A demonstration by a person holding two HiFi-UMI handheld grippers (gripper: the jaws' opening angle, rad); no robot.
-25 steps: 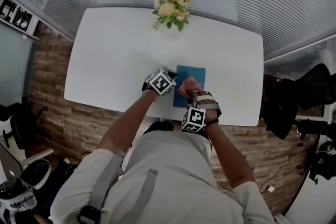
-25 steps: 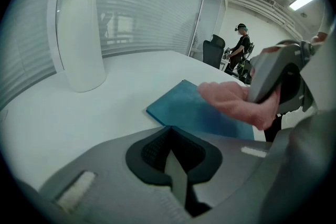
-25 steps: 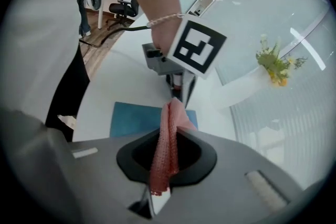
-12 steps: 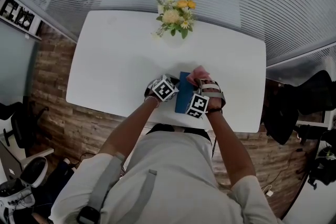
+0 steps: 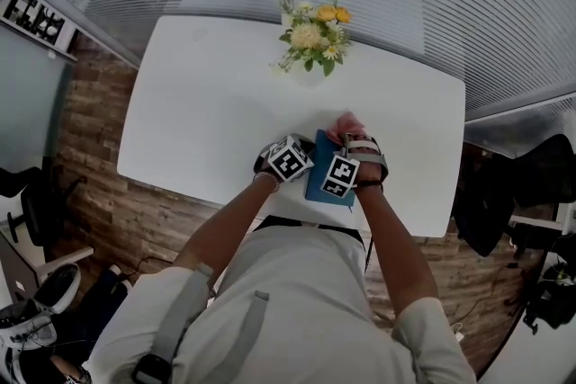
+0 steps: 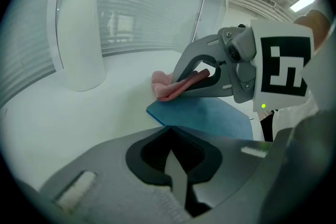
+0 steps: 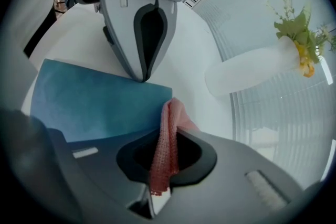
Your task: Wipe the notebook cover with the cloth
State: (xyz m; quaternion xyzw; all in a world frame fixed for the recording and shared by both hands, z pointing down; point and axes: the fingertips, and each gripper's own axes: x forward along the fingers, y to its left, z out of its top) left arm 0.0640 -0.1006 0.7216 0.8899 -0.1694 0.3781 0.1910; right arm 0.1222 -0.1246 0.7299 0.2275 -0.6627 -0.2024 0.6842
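While the right gripper pinches the cloth at the notebook's far edge on the table, the left gripper, closed empty, steadies its side; best drag flat, lightly, in overlapping strokes.

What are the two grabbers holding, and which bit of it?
The right gripper pinches the pink cloth around its middle. The left gripper is shut, holding nothing, tips at the edge of the blue notebook.
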